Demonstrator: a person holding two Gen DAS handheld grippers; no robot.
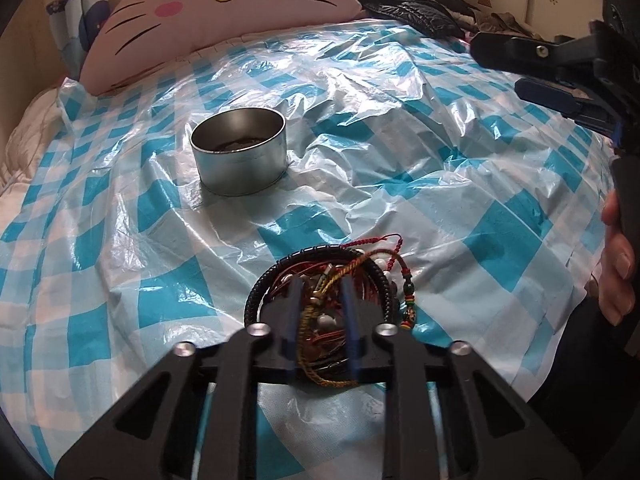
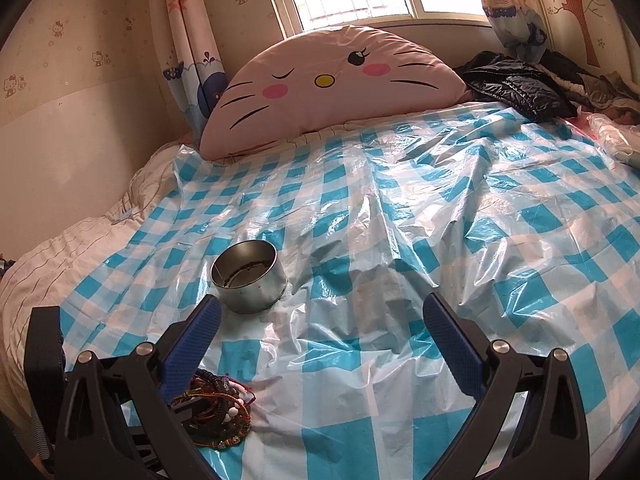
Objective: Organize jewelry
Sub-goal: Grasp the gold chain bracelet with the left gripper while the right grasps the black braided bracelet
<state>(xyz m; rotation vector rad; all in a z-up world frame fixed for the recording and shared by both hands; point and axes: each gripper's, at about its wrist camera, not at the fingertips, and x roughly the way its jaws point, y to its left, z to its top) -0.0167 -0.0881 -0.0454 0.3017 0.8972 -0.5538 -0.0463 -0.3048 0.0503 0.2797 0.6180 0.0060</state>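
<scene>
A tangle of bracelets [image 1: 360, 268], black braided rings with red, yellow and beaded cords, lies on the blue-and-white checked plastic sheet [image 1: 400, 184]. My left gripper [image 1: 322, 296] points down into the tangle, its two blue pads drawn close with the yellow cord and beads pinched between them. A round metal tin [image 1: 240, 152] stands upright beyond it to the left, something dark in its bottom. The right gripper [image 2: 326, 332] hovers open over bare sheet, with the bracelets [image 2: 216, 412] at its lower left and the tin [image 2: 248, 280] just past its left finger.
A pink cat-face cushion [image 2: 332, 84] leans at the head of the bed. A black jacket [image 2: 516, 84] and other clothes lie at the far right. A hand [image 1: 616, 264] holds the right gripper's handle. The wall and a curtain [image 2: 184, 32] close off the left side.
</scene>
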